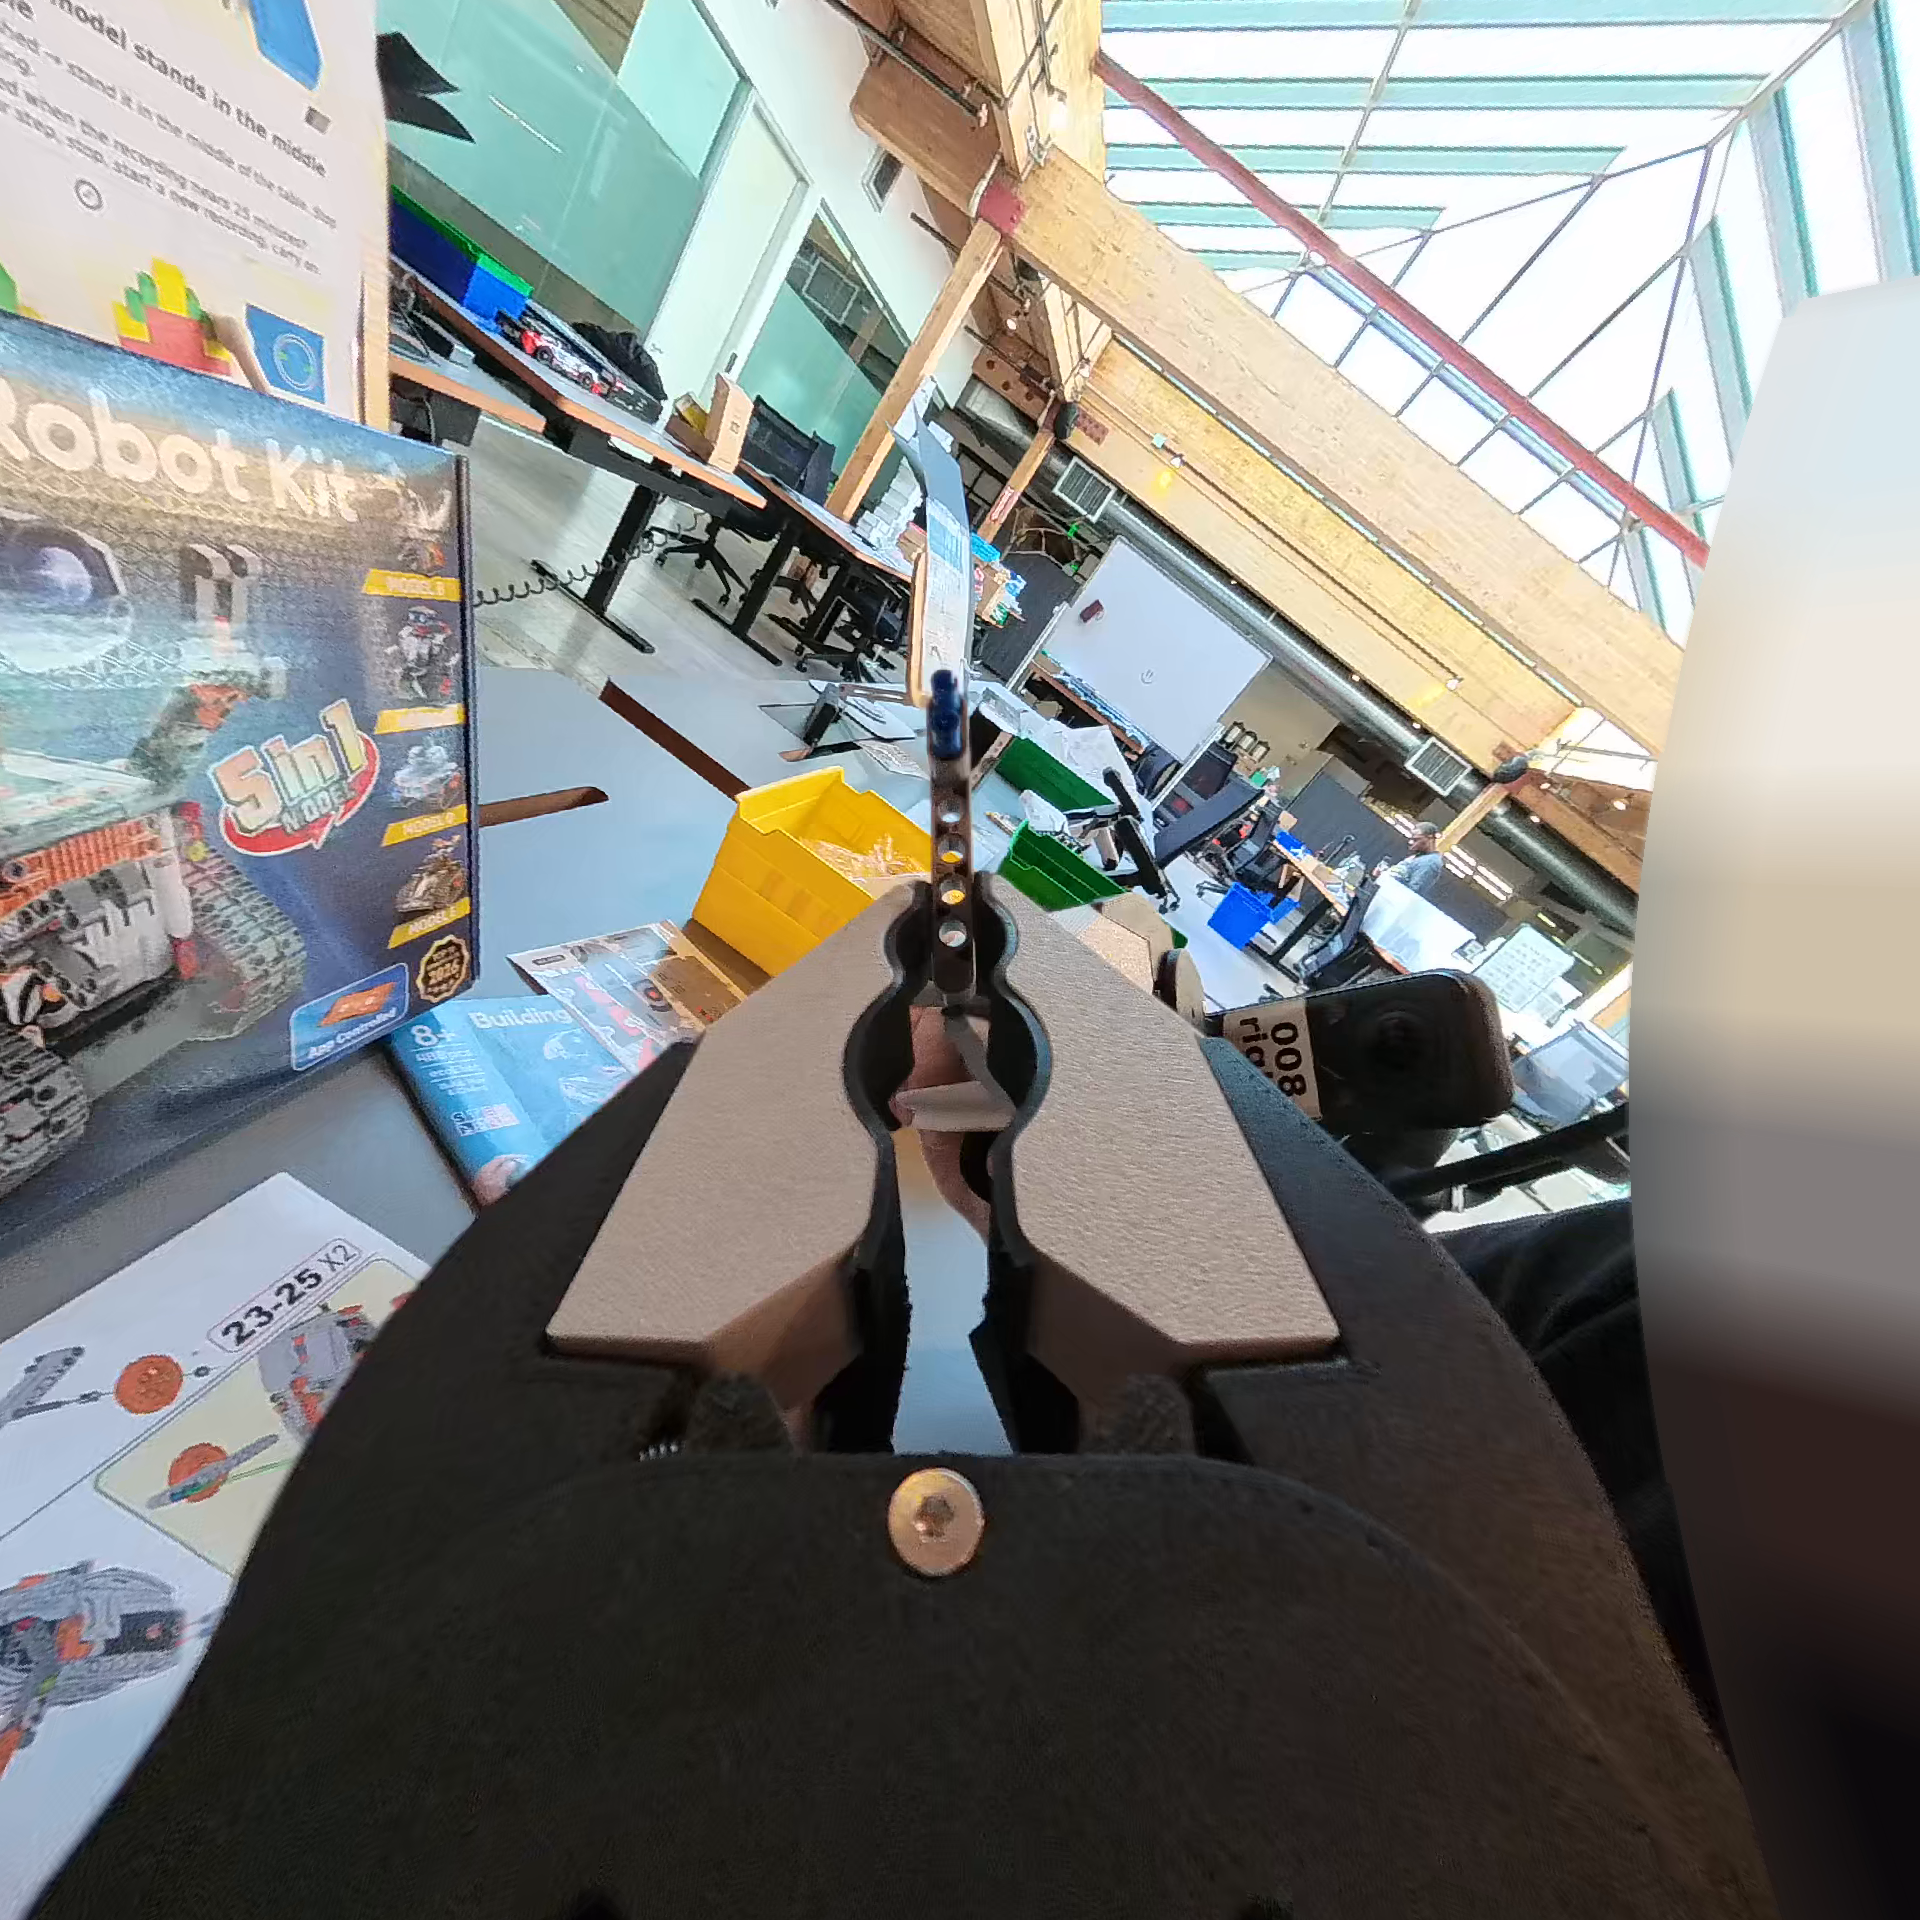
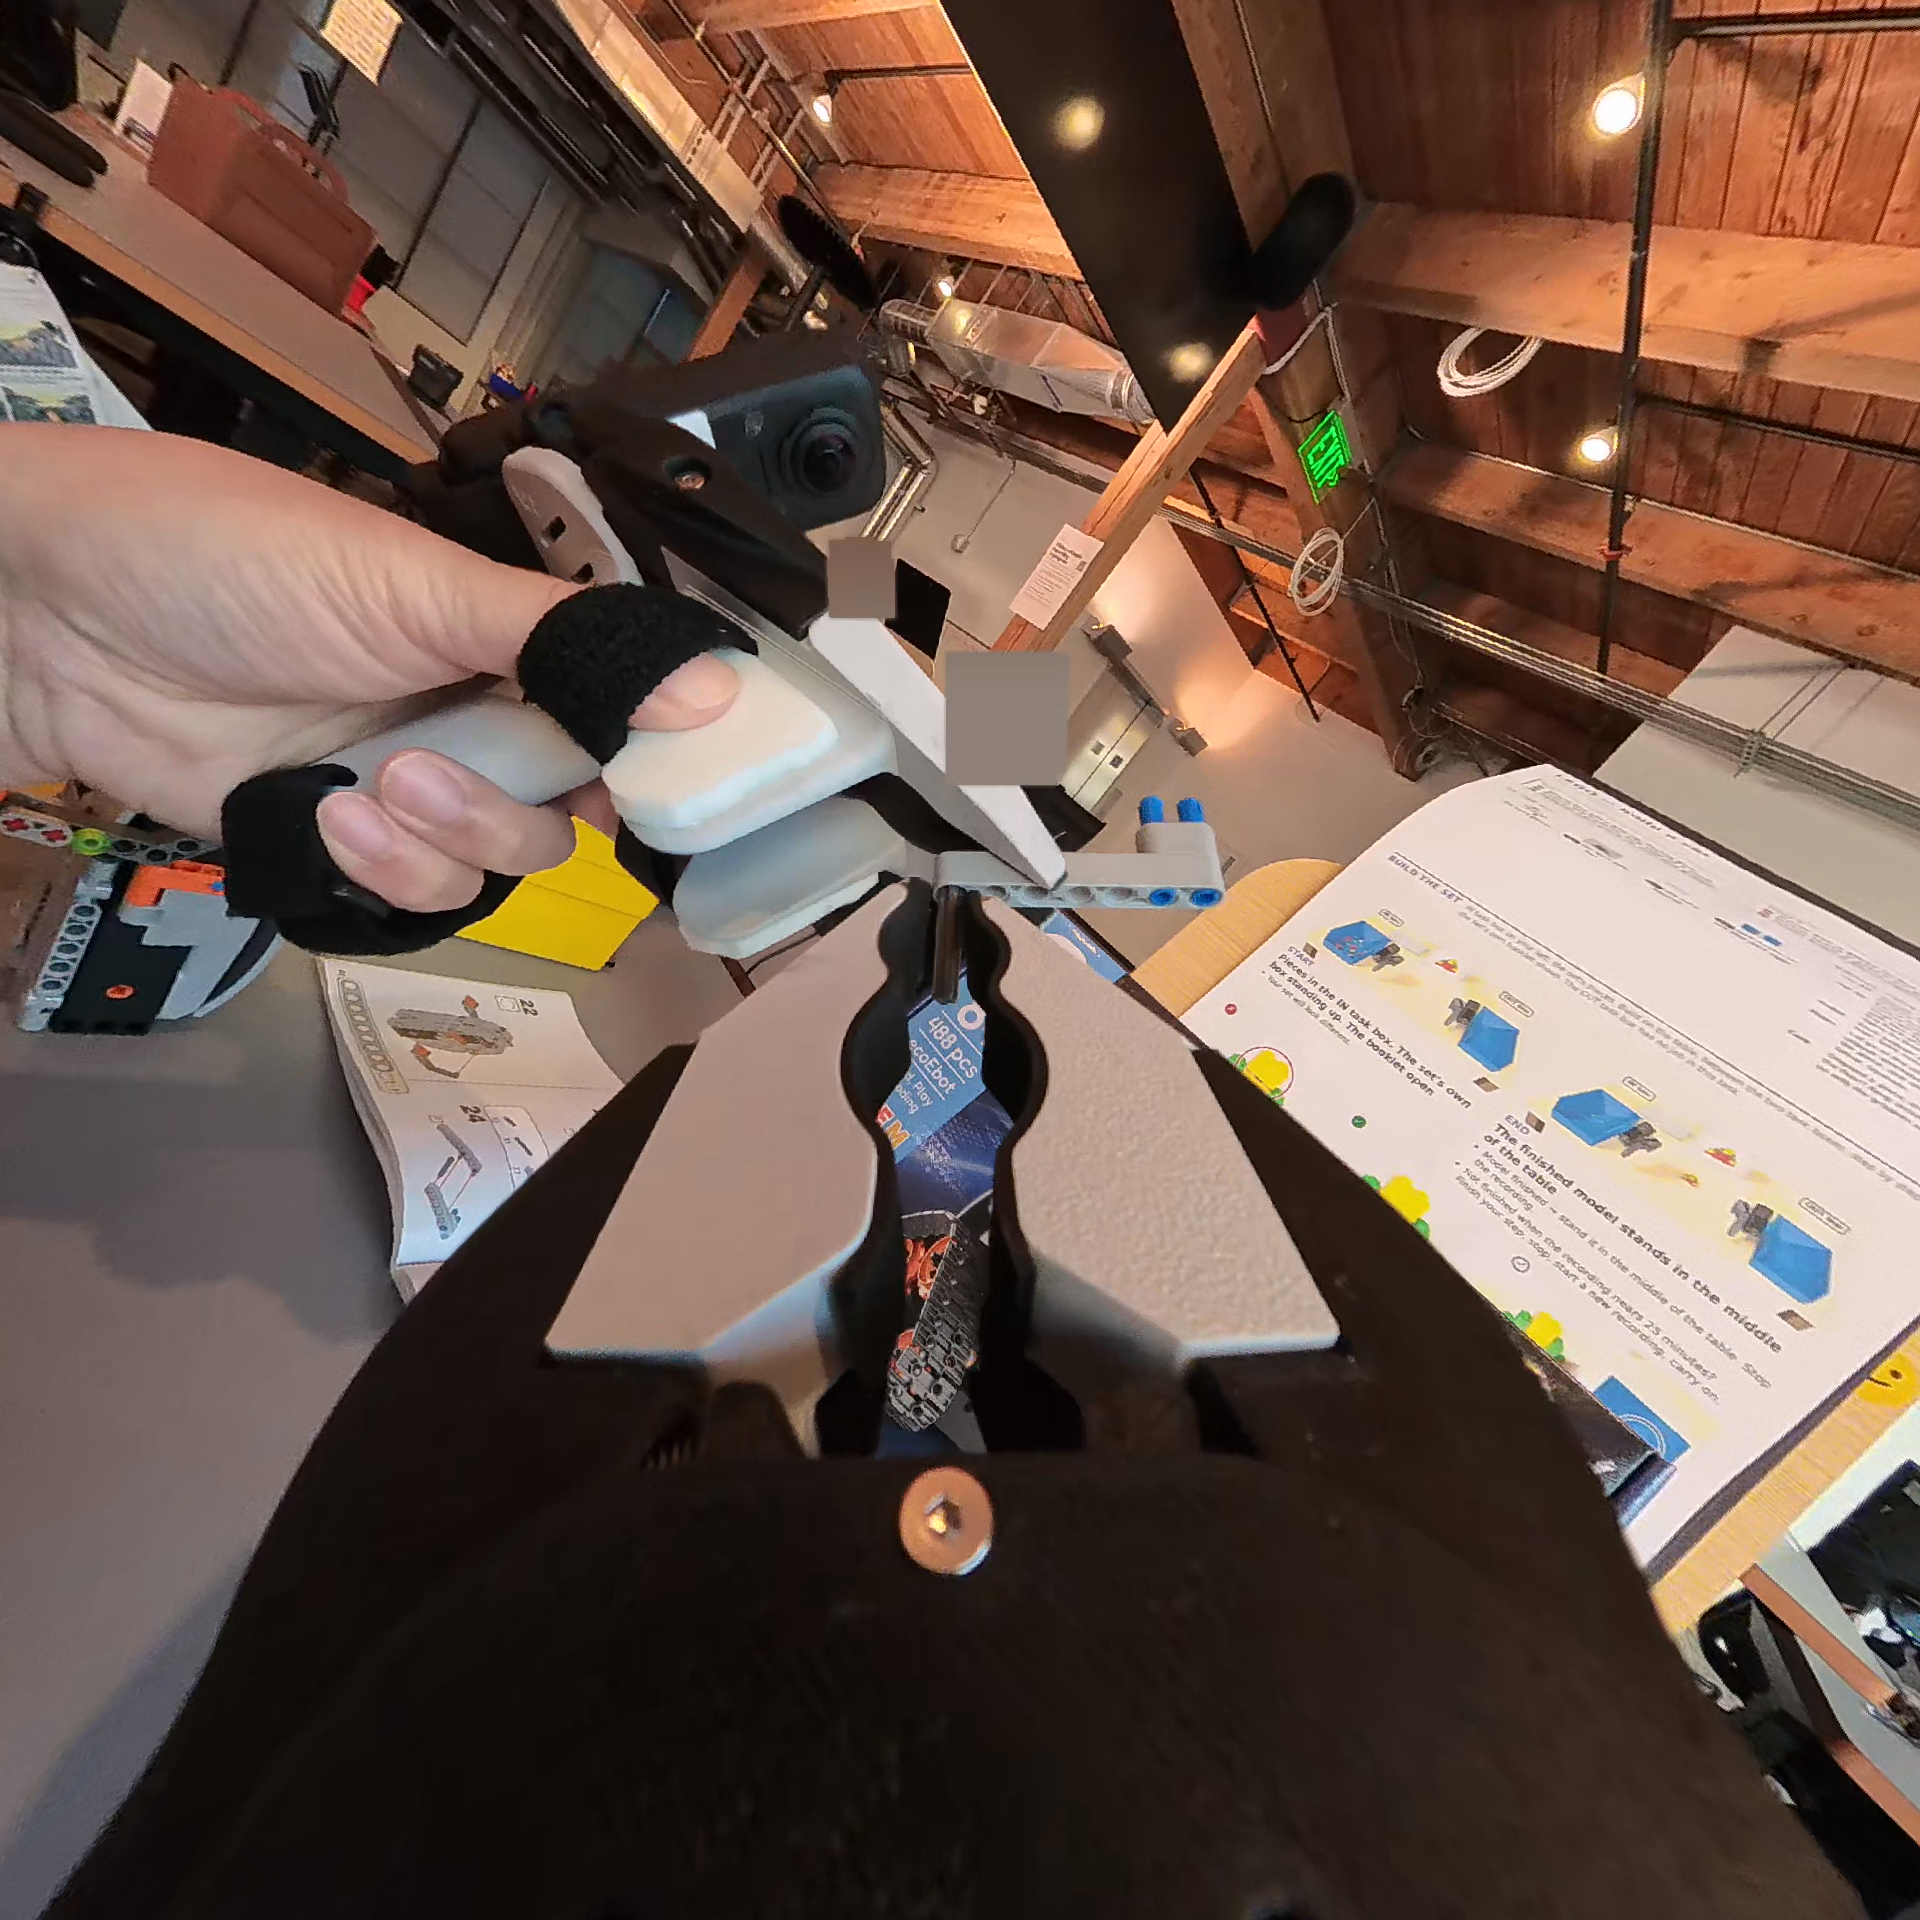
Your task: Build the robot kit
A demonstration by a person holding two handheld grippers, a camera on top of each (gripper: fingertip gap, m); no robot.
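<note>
My left gripper [image 1: 948,896] is shut on a thin grey beam with holes [image 1: 948,847], held upright in the air with a blue pin [image 1: 943,715] at its far end. In the right wrist view the same beam [image 2: 1112,891] is L-shaped with two blue pins [image 2: 1169,810], and the left gripper [image 2: 1044,868], held by a hand [image 2: 208,623], pinches it near the middle. My right gripper [image 2: 951,899] is shut on a short dark axle [image 2: 948,945] whose tip meets the beam's left end. The right gripper also shows in the left wrist view [image 1: 1351,1049].
A robot kit box [image 1: 229,727], a yellow bin [image 1: 800,873] and open instruction booklets [image 1: 156,1455] lie on the grey table. The right wrist view shows a part-built model [image 2: 125,935] at the left, an open booklet [image 2: 457,1091] and a propped printed sheet [image 2: 1558,1091] at the right. Left and right tips are no more than a few centimetres apart. From either gripper's tips it is about 30 cm to the part-built model [image 2: 125,935].
</note>
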